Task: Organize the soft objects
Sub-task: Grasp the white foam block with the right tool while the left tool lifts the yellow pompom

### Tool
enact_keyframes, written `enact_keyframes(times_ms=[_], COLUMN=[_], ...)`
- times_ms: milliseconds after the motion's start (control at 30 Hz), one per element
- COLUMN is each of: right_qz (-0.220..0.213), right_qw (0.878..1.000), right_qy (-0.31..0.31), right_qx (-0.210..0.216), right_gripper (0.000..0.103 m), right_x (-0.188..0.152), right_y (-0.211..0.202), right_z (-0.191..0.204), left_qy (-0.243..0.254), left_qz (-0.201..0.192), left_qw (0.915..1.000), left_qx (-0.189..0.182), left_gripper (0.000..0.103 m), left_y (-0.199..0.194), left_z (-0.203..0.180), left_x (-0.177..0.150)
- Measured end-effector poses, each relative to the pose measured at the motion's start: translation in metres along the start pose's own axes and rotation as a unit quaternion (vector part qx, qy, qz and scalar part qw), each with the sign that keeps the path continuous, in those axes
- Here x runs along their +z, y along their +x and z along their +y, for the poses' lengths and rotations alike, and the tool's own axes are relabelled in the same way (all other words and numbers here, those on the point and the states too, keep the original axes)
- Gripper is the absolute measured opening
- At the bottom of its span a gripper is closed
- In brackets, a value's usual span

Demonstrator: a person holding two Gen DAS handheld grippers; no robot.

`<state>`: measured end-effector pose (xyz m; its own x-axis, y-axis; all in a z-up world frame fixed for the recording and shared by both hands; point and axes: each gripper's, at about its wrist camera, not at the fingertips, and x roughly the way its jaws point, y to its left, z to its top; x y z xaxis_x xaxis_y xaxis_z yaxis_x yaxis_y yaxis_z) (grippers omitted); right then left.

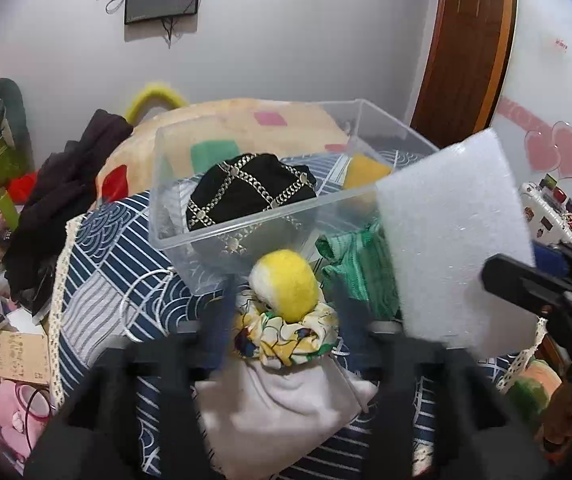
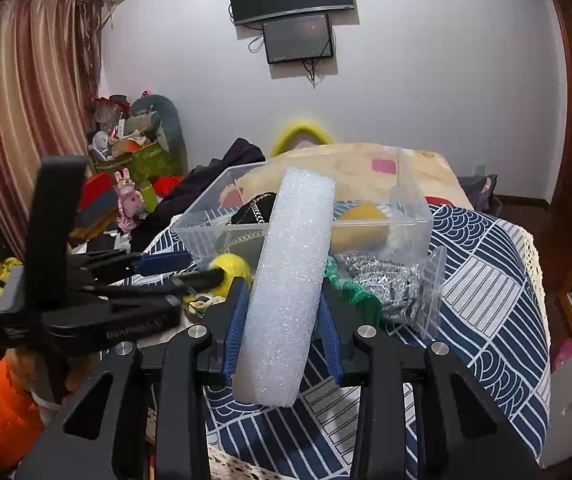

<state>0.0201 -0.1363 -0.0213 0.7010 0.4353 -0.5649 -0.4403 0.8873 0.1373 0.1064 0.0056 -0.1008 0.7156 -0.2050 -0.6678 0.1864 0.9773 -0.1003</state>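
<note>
A clear plastic bin (image 1: 245,224) stands on the blue patterned cloth and holds a black chain-trimmed pouch (image 1: 245,188) and a yellow sponge (image 1: 366,168). My right gripper (image 2: 281,312) is shut on a white foam block (image 2: 286,280), held above the cloth near the bin; the block also shows in the left wrist view (image 1: 454,232). My left gripper (image 1: 286,308) is open around a yellow felt ball (image 1: 286,284) lying on a floral scrunchie (image 1: 286,332). A green knitted cloth (image 1: 358,264) lies beside the bin.
A grey fabric pouch (image 1: 286,408) lies under the scrunchie. A bagged steel scourer (image 2: 390,284) sits right of the green cloth. A folded blanket (image 1: 225,124) and dark clothes (image 1: 65,192) lie behind the bin. Clutter fills the floor at left.
</note>
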Motion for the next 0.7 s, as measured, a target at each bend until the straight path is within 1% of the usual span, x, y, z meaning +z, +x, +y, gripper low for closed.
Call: enact_keyframes(times_ms=[67, 167, 267, 333, 400, 433, 533, 700], right_qz=[0.002, 0.002, -0.005, -0.01, -0.012, -0.013, -0.019, -0.041], right_qw=[1.0, 1.0, 1.0, 1.0, 1.0, 1.0, 1.0, 0.999], right_qy=[0.002, 0.008, 0.01, 0.012, 0.012, 0.013, 0.023, 0.017], right_qx=[0.0, 0.001, -0.001, -0.001, -0.003, -0.005, -0.002, -0.006], right_gripper=[0.031, 0.031, 0.031, 0.031, 0.031, 0.031, 0.031, 0.031], right_x=[0.0, -0.001, 0.002, 0.004, 0.006, 0.008, 0.012, 0.023], right_y=[0.001, 0.0, -0.005, -0.008, -0.008, -0.008, -0.01, -0.018], right_z=[-0.001, -0.001, -0.004, -0.005, -0.007, -0.008, -0.012, -0.011], left_qy=[-0.003, -0.008, -0.017, -0.025, -0.034, -0.034, -0.029, -0.009], left_qz=[0.003, 0.023, 0.04, 0.043, 0.039, 0.036, 0.024, -0.01], left_qw=[1.0, 0.9997, 0.9989, 0.9987, 0.9987, 0.9988, 0.9993, 0.9999], left_qx=[0.004, 0.001, 0.015, 0.01, 0.007, 0.006, 0.0, 0.01], left_gripper=[0.065, 0.065, 0.065, 0.064, 0.052, 0.041, 0.041, 0.041], left_y=[0.007, 0.025, 0.04, 0.045, 0.046, 0.044, 0.035, 0.004], left_z=[0.001, 0.003, 0.005, 0.008, 0.01, 0.011, 0.01, 0.001], left_x=[0.001, 0.005, 0.007, 0.006, 0.004, 0.002, -0.001, -0.004])
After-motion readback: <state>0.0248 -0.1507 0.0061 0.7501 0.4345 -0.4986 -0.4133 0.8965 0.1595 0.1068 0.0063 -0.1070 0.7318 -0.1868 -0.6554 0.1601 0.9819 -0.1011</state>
